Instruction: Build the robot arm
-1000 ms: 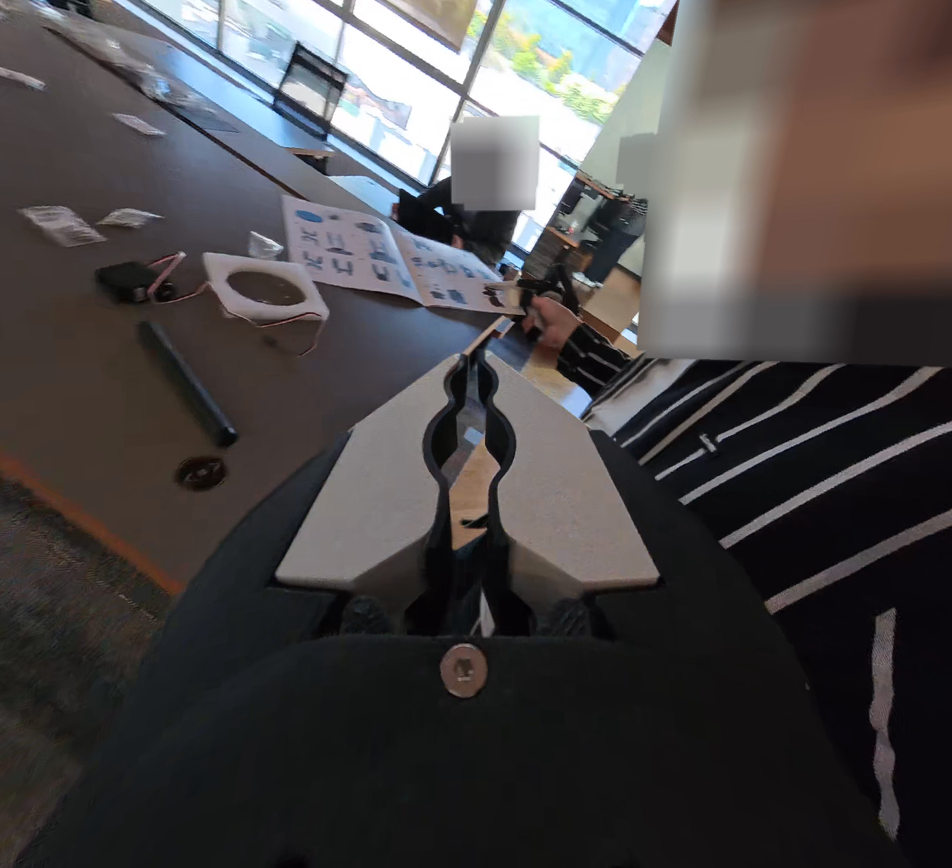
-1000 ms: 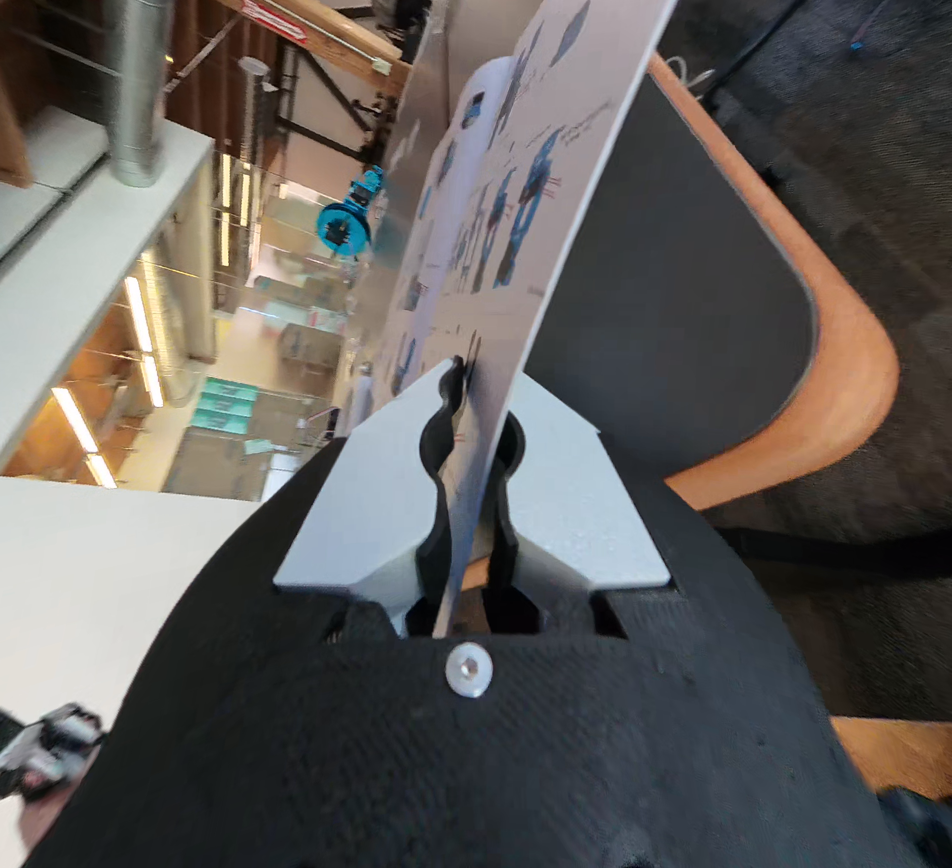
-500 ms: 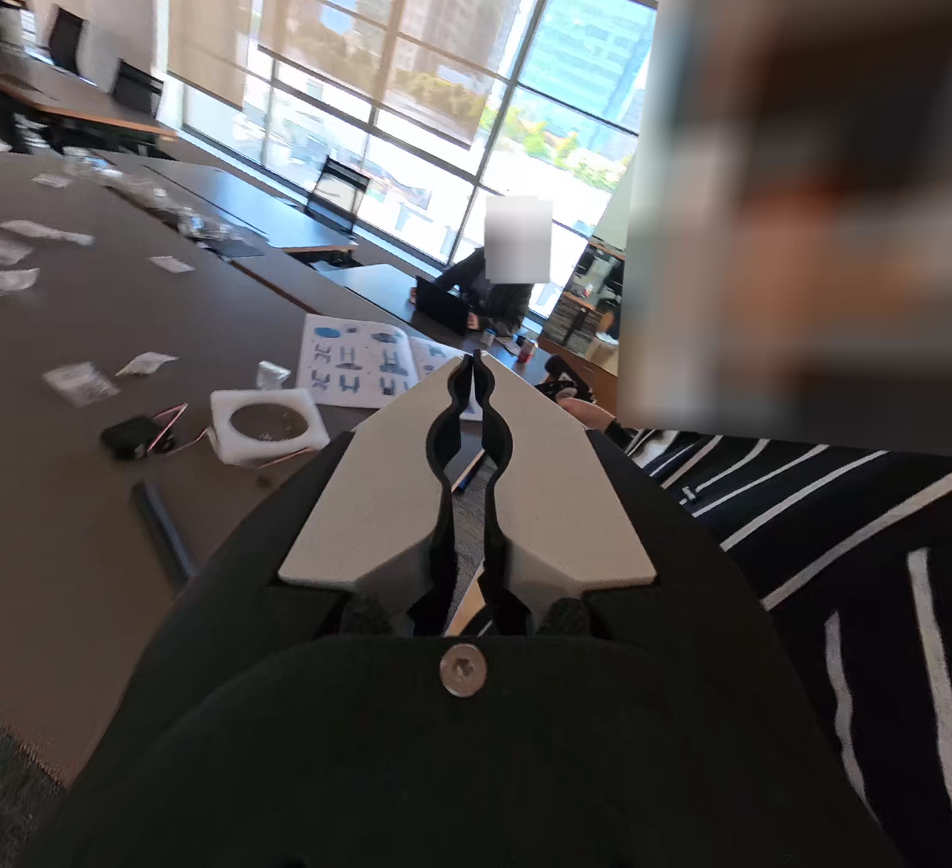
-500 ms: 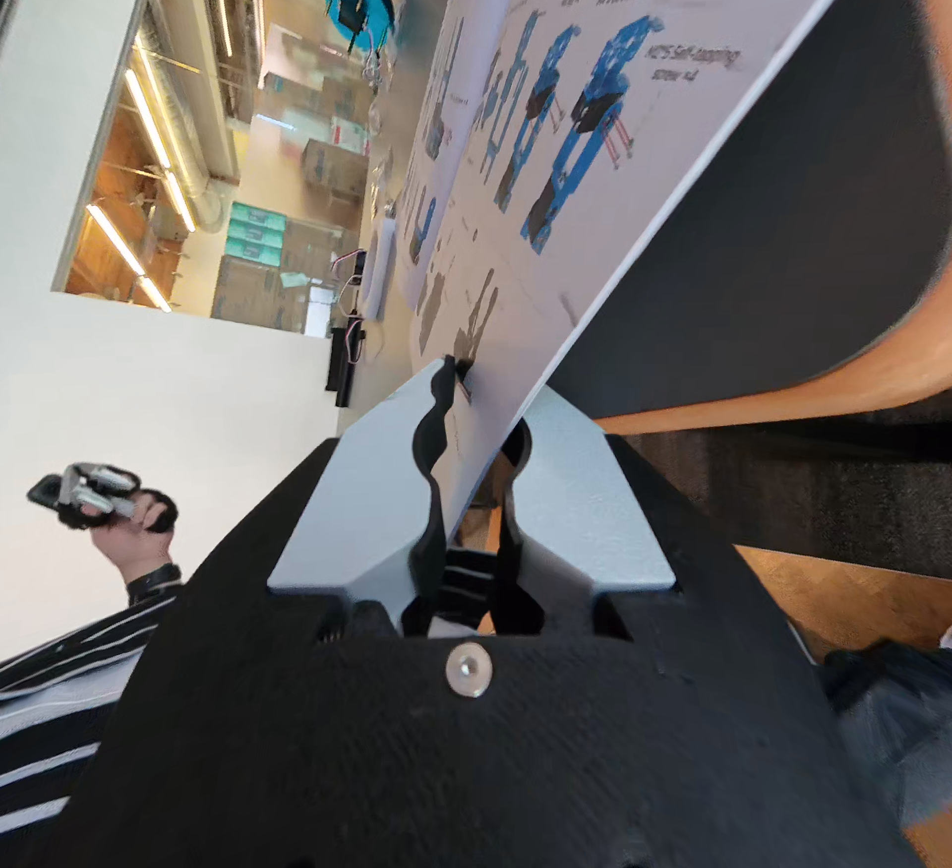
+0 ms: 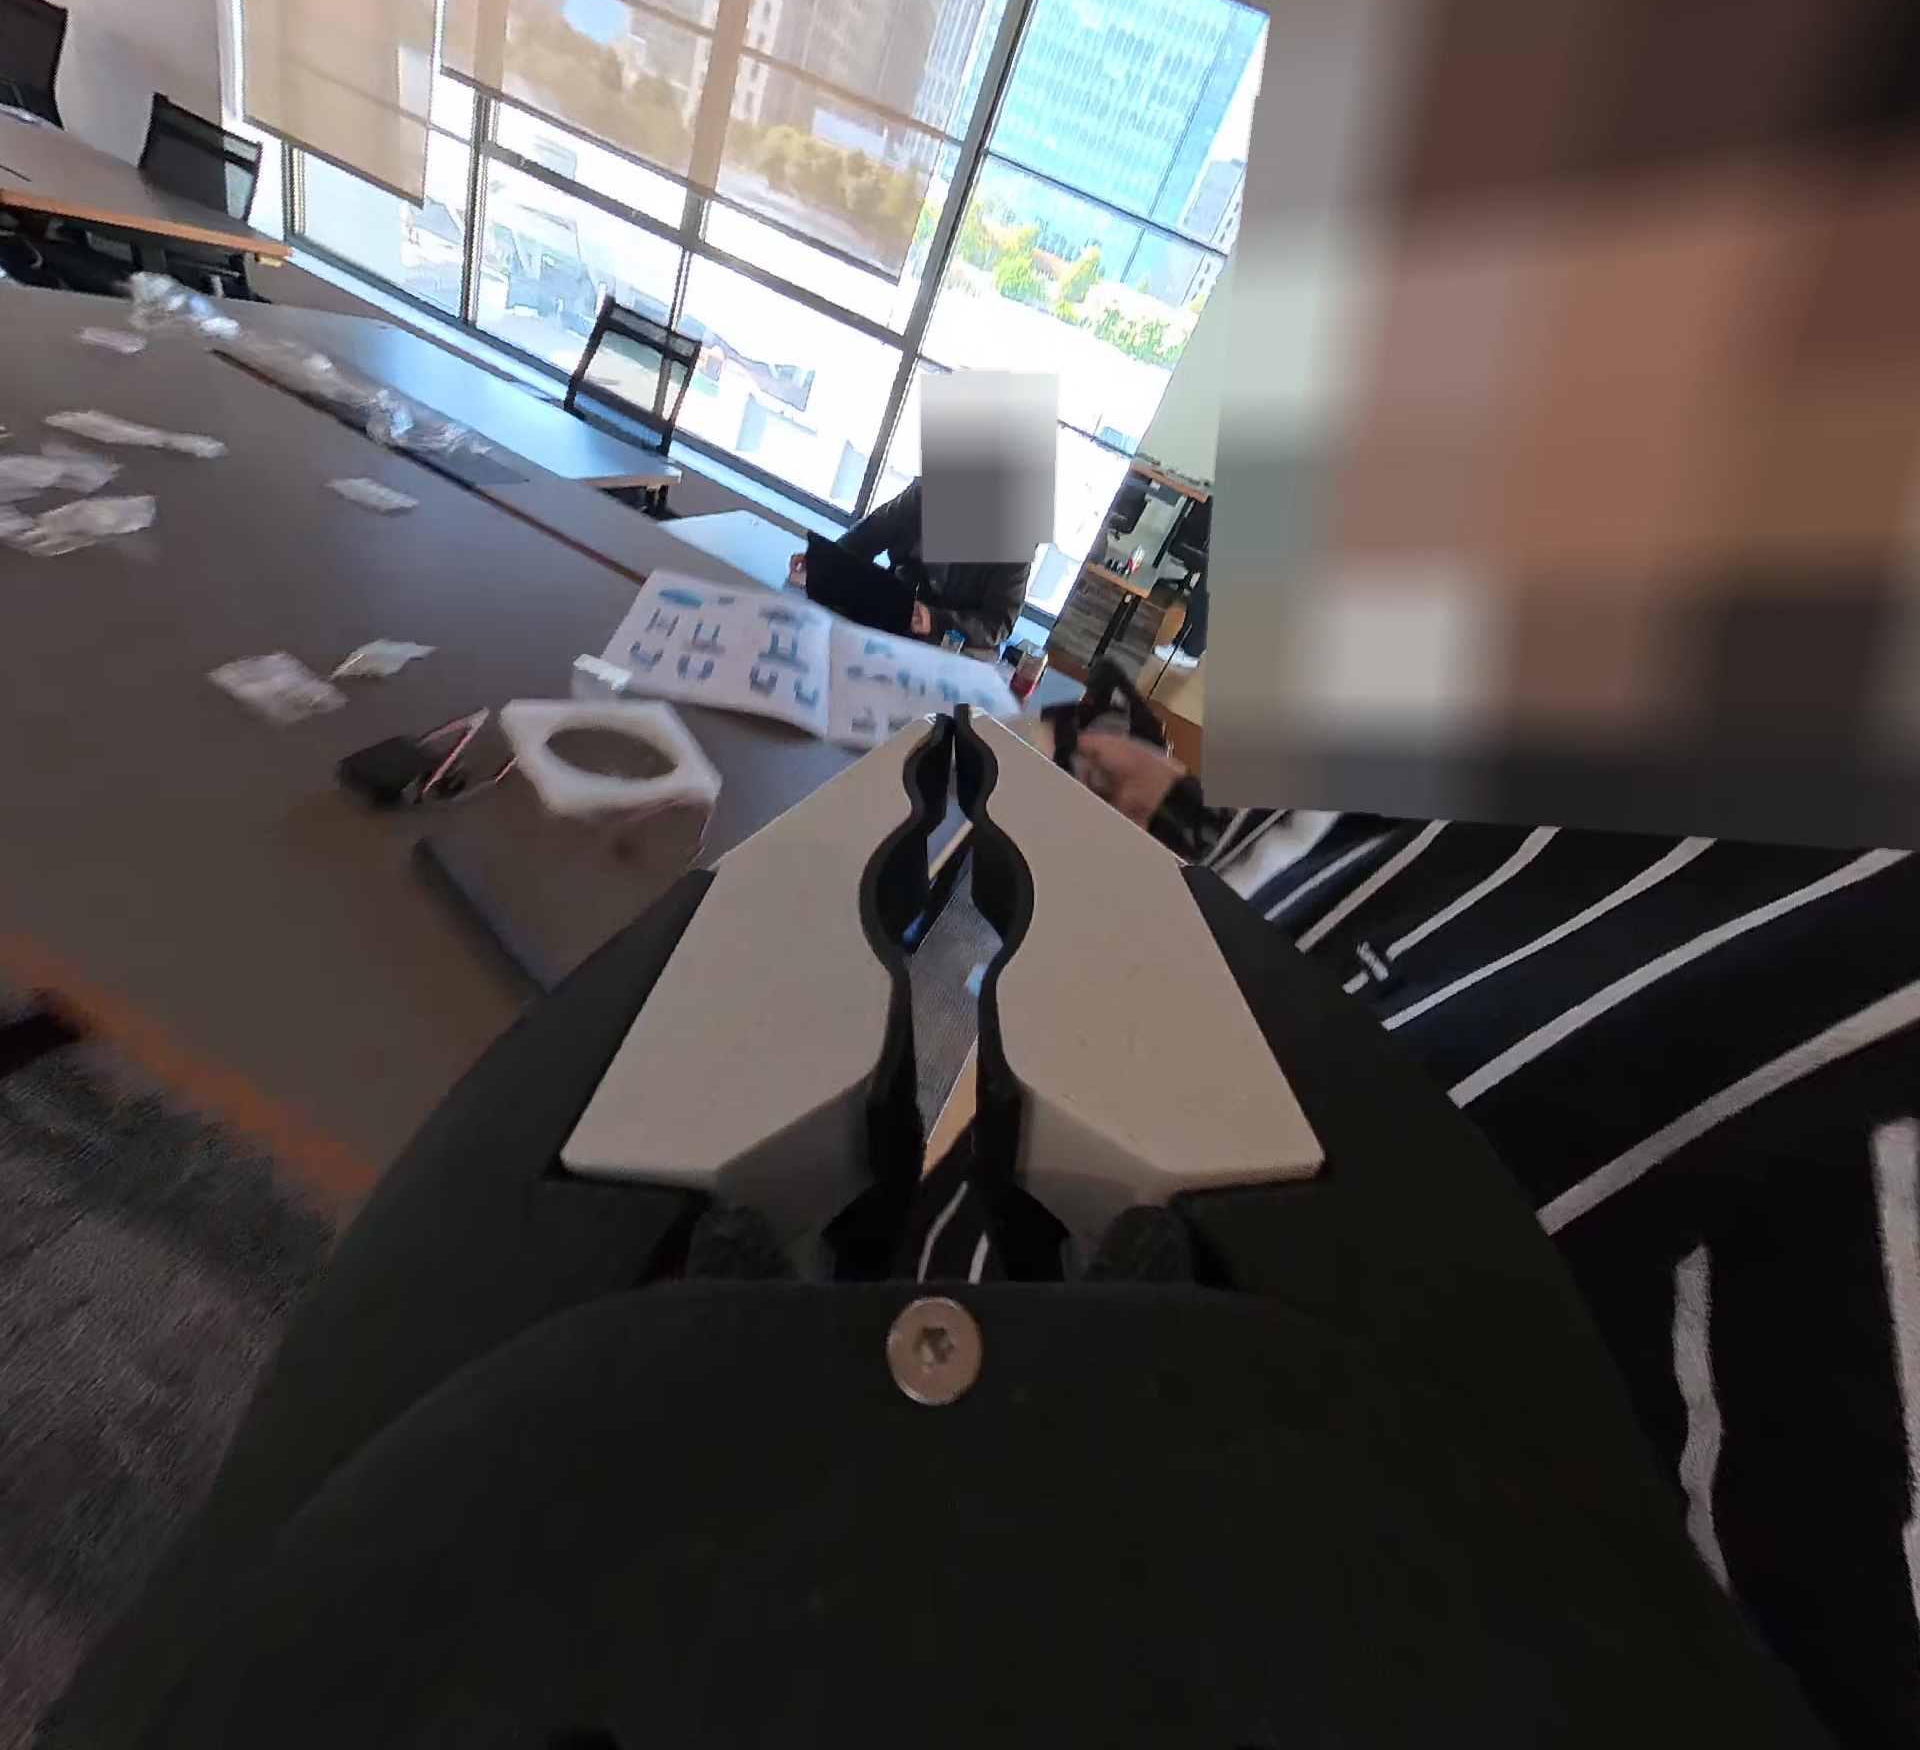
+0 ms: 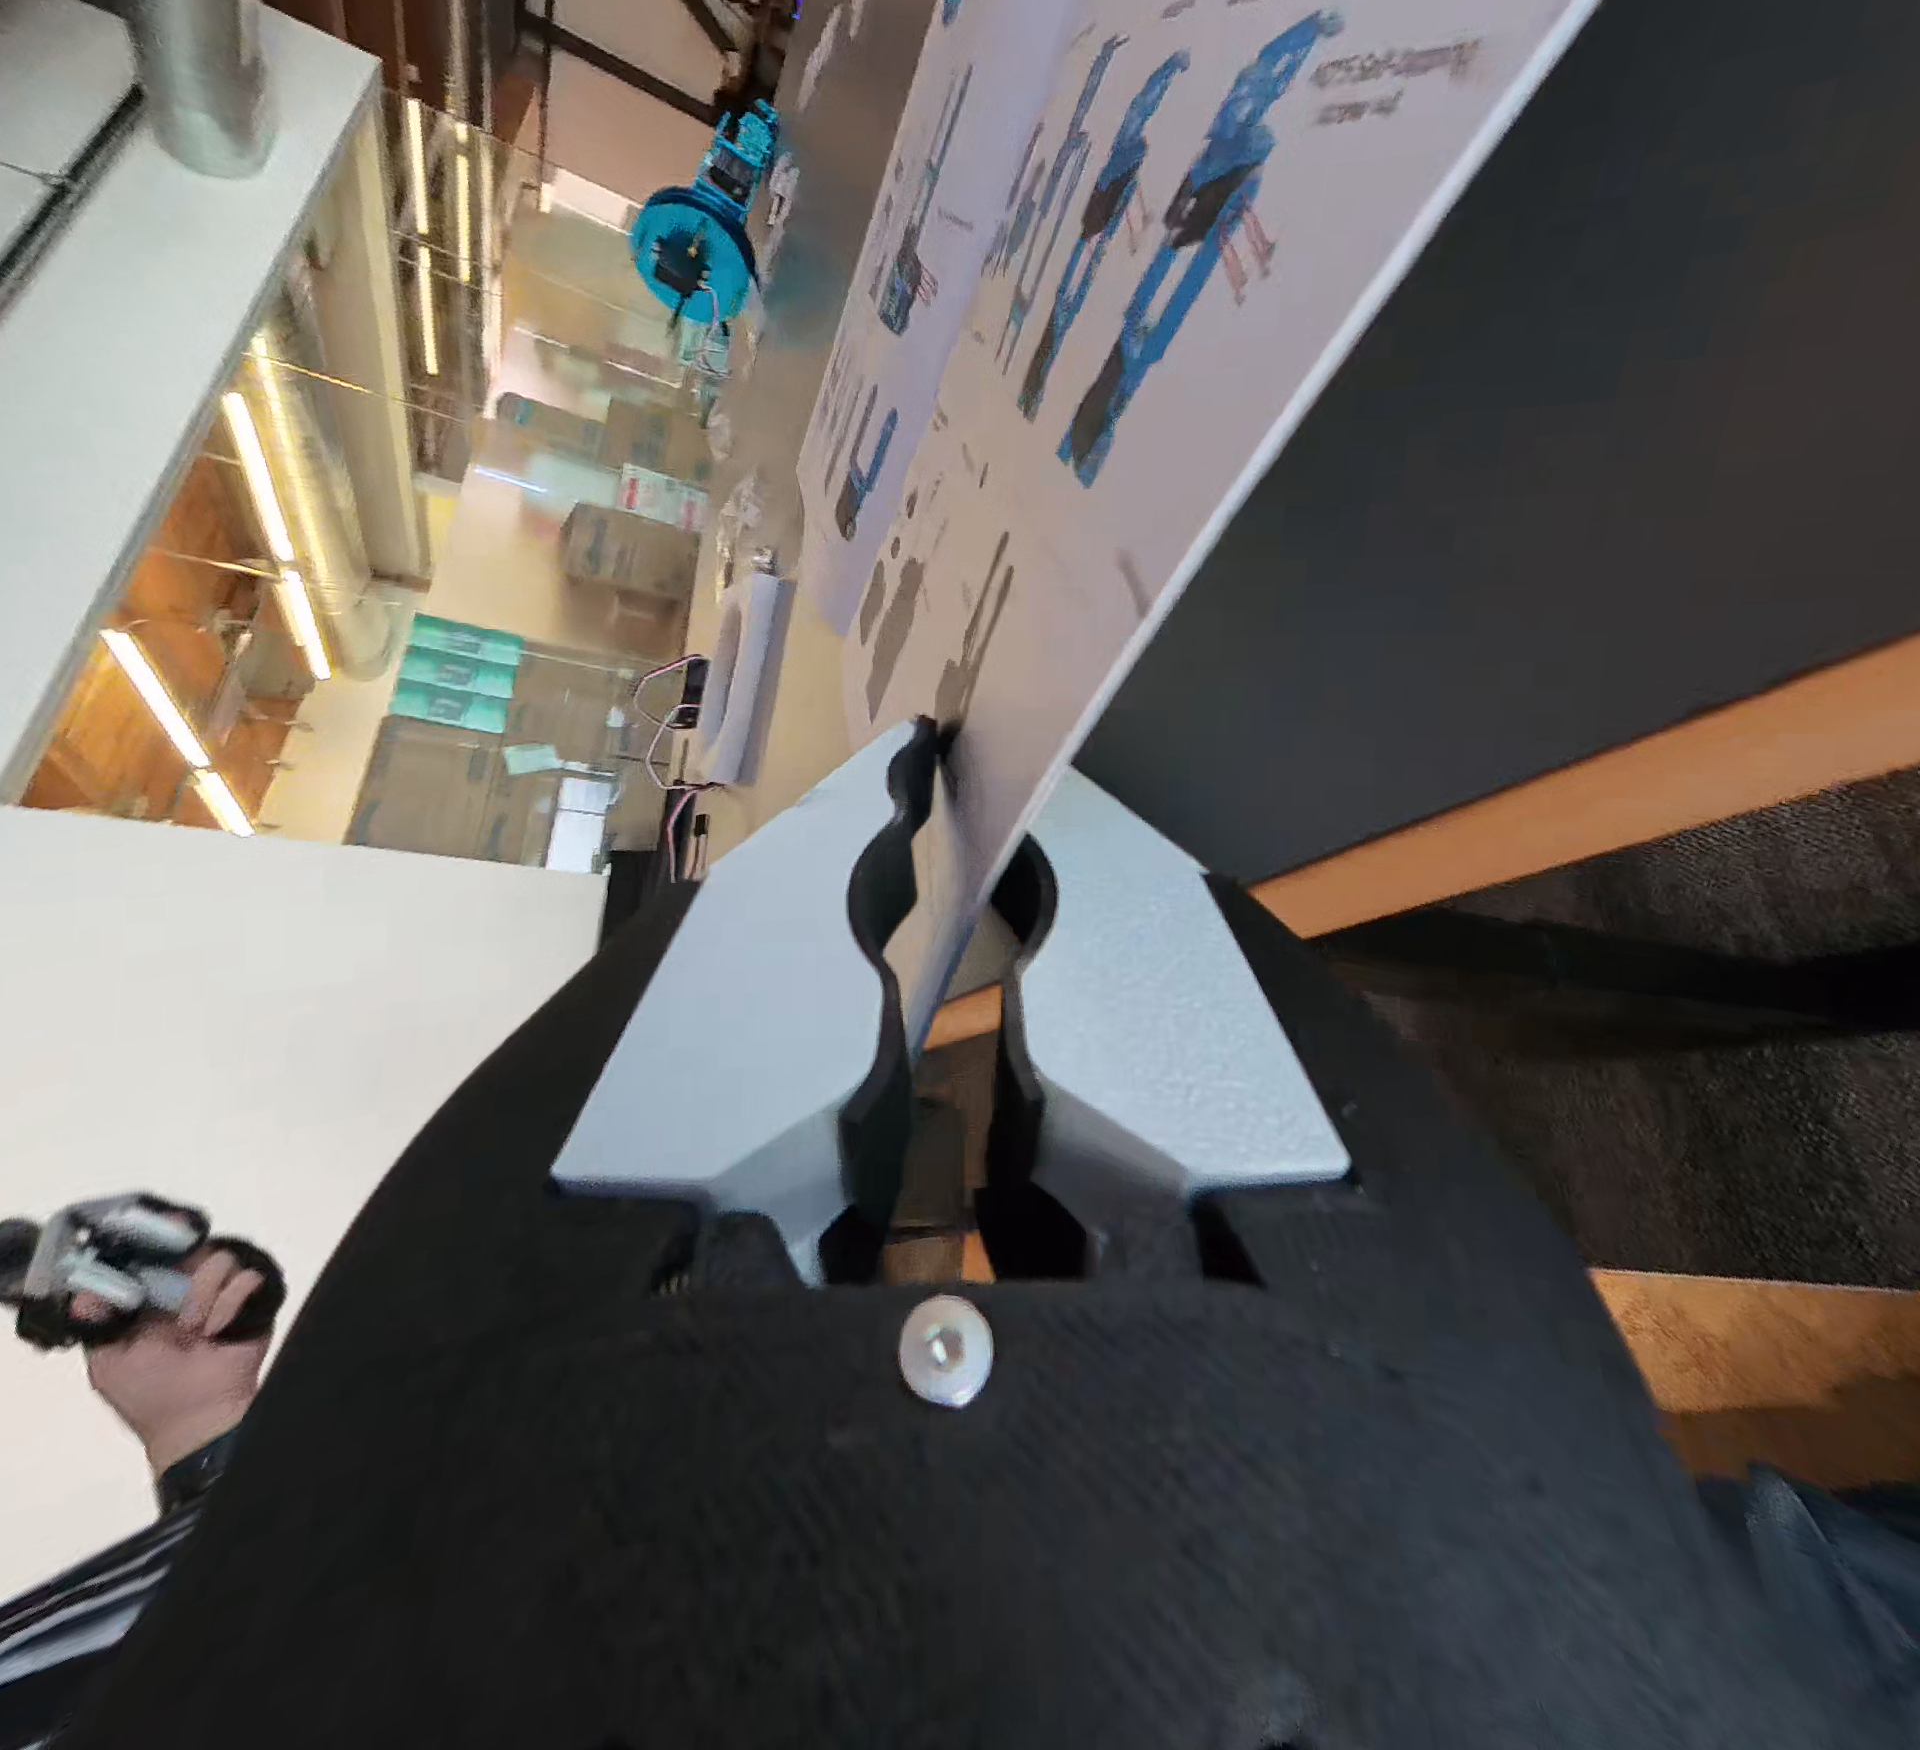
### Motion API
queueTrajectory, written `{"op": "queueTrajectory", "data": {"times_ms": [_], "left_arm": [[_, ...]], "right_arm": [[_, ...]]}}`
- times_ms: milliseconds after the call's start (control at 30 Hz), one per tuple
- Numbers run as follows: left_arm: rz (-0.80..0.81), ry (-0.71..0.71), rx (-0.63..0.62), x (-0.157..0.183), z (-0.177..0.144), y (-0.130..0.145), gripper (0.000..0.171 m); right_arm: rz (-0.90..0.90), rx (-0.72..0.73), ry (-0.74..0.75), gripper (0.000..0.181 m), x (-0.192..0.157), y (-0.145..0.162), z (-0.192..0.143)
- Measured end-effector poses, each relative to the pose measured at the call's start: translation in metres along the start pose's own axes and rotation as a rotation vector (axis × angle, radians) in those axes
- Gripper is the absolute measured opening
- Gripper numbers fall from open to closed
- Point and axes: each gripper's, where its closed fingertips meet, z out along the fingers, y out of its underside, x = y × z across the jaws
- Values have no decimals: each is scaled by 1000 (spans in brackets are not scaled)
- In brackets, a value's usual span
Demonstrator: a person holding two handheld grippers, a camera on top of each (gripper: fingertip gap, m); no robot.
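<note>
Two grippers show; the right gripper (image 6: 951, 744) clamps the near edge of a white printed booklet with blue diagrams (image 6: 1122, 266) on the dark table (image 6: 1558, 329); the left gripper (image 5: 956, 721) hangs off the table's near edge with jaws closed on nothing.

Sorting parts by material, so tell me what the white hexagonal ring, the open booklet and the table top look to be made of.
White hexagonal ring: probably foam, matte, with thick soft-looking walls; it is blurred.
Booklet: thin white paper with a slight sheen and printed blue diagrams; the right tongs pinch a page edge.
Table top: smooth dark surface, likely laminate, with an orange wood-like edge band.
</note>
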Motion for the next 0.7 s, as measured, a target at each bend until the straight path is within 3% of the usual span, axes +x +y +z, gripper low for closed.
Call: {"op": "queueTrajectory", "data": {"times_ms": [67, 233, 400, 533, 600, 700], "left_arm": [[15, -4, -7, -9, -47, 8, 0], [-19, -38, -74, -47, -175, 34, 0], [-42, -93, -44, -89, -278, 30, 1], [-48, -104, -68, -136, -318, 20, 2], [-58, -69, -43, -162, -322, 6, 2], [-76, -3, -24, -204, -315, -17, 1]], "right_arm": [[-25, -4, 77, 29, -1, 7, 9], [-68, 33, 318, 32, -4, 23, 4], [-121, 108, 570, 46, -5, 14, -7], [-104, 56, 731, 61, -1, 25, -9], [-79, 76, 753, 64, -4, 30, -7], [-46, 52, 901, 79, 8, 46, -21]]}}
